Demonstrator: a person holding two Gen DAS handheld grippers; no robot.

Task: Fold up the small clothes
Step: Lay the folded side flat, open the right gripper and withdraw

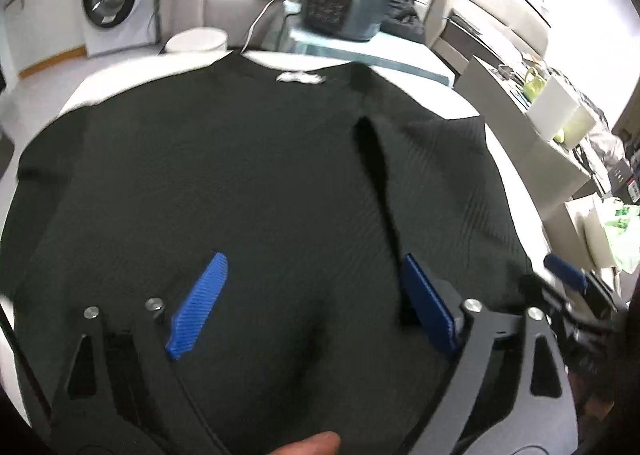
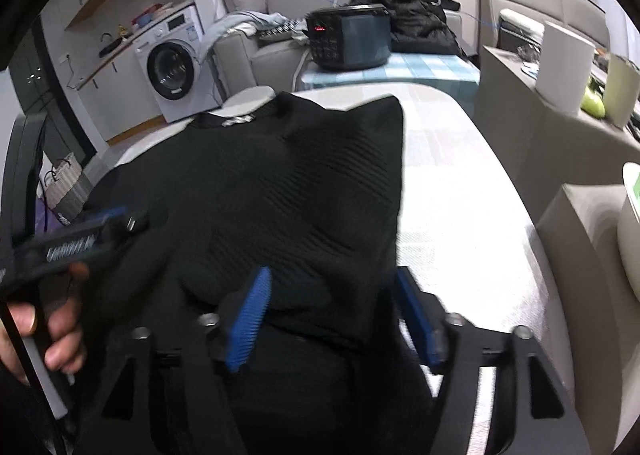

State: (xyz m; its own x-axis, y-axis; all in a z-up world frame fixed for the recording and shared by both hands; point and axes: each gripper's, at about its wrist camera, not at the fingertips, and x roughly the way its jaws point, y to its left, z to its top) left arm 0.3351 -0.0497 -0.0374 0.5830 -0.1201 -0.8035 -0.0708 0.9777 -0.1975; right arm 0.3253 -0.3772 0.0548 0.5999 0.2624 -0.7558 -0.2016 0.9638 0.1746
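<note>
A black ribbed top (image 1: 240, 183) lies spread on the white table (image 1: 508, 175), neck label at the far edge. Its right side is folded over the body, with a fold edge running down the right. My left gripper (image 1: 316, 295) is open, its blue pads wide apart just above the garment's near part. My right gripper (image 2: 332, 311) is open, its blue pads either side of the near edge of the folded-over flap (image 2: 320, 195). The left gripper also shows in the right wrist view (image 2: 80, 243), held by a hand at the left.
A dark appliance with red lights (image 2: 348, 37) stands on a checked cloth beyond the table. A sofa with a black coat (image 2: 412, 11) and a washing machine (image 2: 176, 69) are further back. A grey counter with white containers (image 2: 564, 67) runs along the right.
</note>
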